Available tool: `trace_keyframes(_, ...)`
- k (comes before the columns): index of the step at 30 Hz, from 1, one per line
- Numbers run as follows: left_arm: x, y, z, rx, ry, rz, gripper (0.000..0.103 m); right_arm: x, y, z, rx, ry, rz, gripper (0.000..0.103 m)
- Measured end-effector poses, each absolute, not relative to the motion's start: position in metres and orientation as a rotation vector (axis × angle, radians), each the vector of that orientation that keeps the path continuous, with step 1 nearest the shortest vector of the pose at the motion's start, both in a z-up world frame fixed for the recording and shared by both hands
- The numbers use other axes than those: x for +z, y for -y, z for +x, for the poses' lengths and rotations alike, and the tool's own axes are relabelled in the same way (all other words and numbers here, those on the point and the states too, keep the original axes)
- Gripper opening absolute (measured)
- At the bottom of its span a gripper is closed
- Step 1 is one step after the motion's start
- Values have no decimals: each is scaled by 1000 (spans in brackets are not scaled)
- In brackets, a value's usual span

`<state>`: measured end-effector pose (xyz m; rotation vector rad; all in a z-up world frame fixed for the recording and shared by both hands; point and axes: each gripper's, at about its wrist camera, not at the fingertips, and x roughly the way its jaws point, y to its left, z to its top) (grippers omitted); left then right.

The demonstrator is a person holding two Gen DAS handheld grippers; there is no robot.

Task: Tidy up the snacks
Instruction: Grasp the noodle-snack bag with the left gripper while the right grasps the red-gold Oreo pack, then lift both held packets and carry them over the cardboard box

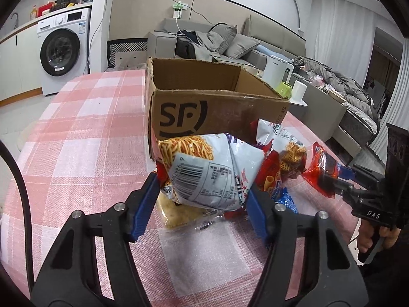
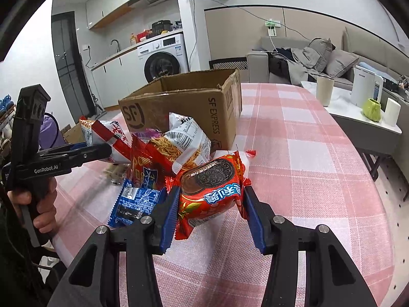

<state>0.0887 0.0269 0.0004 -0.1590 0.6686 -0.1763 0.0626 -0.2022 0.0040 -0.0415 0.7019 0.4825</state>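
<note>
Left wrist view: the left claw (image 1: 203, 192) points down at a slant toward the counter (image 1: 84, 138), its 2 blue pads pressed on either side of a white noodle-snack bag (image 1: 204, 171) (barcode side up), which sits just in front of the cardboard box (image 1: 204, 97). At the right edge the right claw (image 1: 329, 181) reaches in sideways, clamped on a red cookie packet (image 1: 319, 168), a hand (image 1: 378, 238) wrapped around its grip.

Right wrist view: the right claw (image 2: 211, 204) is half closed, squeezing the red cookie packet (image 2: 212, 186) above the counter (image 2: 306, 153). The left claw (image 2: 102, 151) pinches the white bag (image 2: 102, 130) beside the box (image 2: 184, 105), near a blue packet (image 2: 133, 204).
</note>
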Motion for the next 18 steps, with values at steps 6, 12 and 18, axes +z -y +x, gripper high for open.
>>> trace_keyframes(6, 10, -25, 81, -179, -645, -149, 62, 12, 203, 58, 490, -674, -31, 50)
trace_keyframes(12, 18, -24, 73, -178, -627, -141, 62, 19, 201, 54, 499, -657, -41, 50)
trace_keyframes(18, 25, -22, 68, -171, -612, -134, 62, 25, 201, 53, 499, -646, -40, 50)
